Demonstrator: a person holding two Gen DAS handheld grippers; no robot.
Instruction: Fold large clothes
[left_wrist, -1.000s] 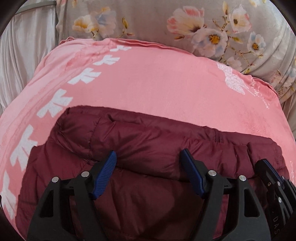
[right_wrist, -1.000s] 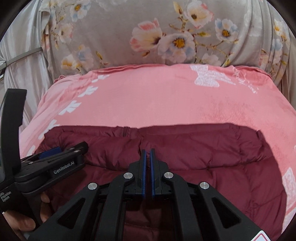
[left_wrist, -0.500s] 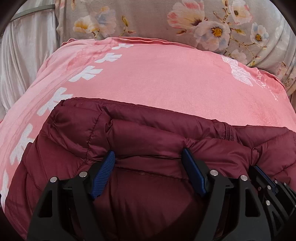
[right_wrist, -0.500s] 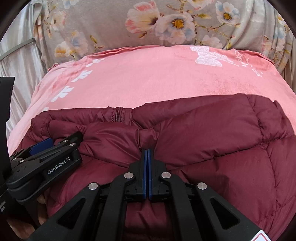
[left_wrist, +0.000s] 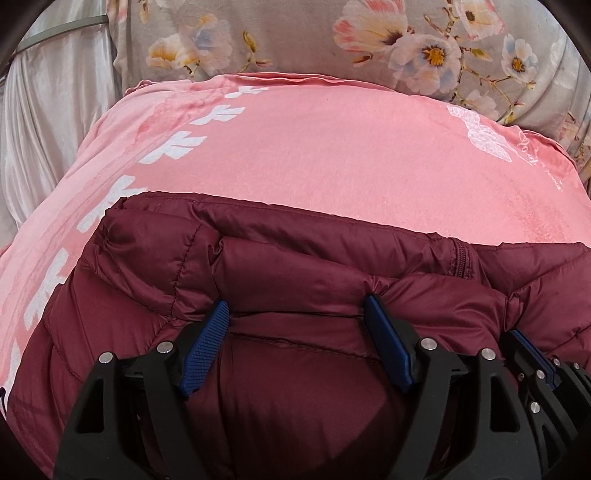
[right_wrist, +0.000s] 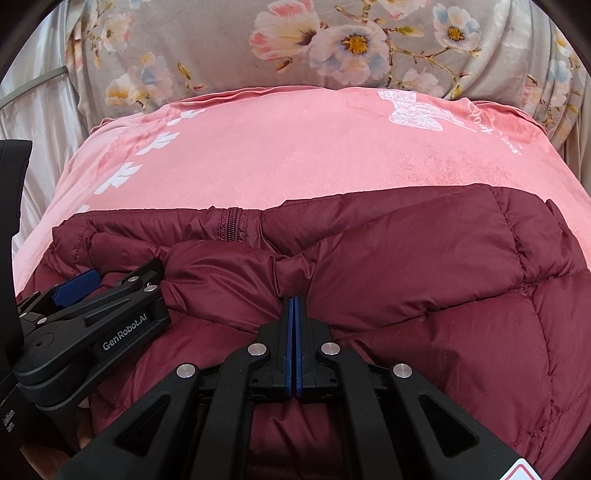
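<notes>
A dark red quilted jacket (left_wrist: 295, 266) (right_wrist: 424, 258) lies on a pink blanket (left_wrist: 332, 158) (right_wrist: 295, 155), its near part folded over onto itself. My left gripper (left_wrist: 295, 314) stands wide with a thick puffy fold of the jacket bunched between its blue pads (left_wrist: 207, 347); the cloth gathers at both tips. My right gripper (right_wrist: 293, 301) has its jaws together, pinching the gathered edge of the same fold. The left gripper (right_wrist: 92, 295) also shows at the left of the right wrist view, right beside the other. The jacket's zip (right_wrist: 232, 229) shows at the far edge.
The pink blanket with white leaf prints (left_wrist: 173, 144) and a white butterfly print (right_wrist: 413, 110) stretches beyond the jacket. A grey flowered cloth (left_wrist: 406, 37) rises at the back. A pale shiny curtain (left_wrist: 48, 122) hangs at the left.
Both grippers have sunk and carried the folded jacket edge away from me over the lower layer. The fold now lies near the jacket's far edge, and the zip has come into view.
</notes>
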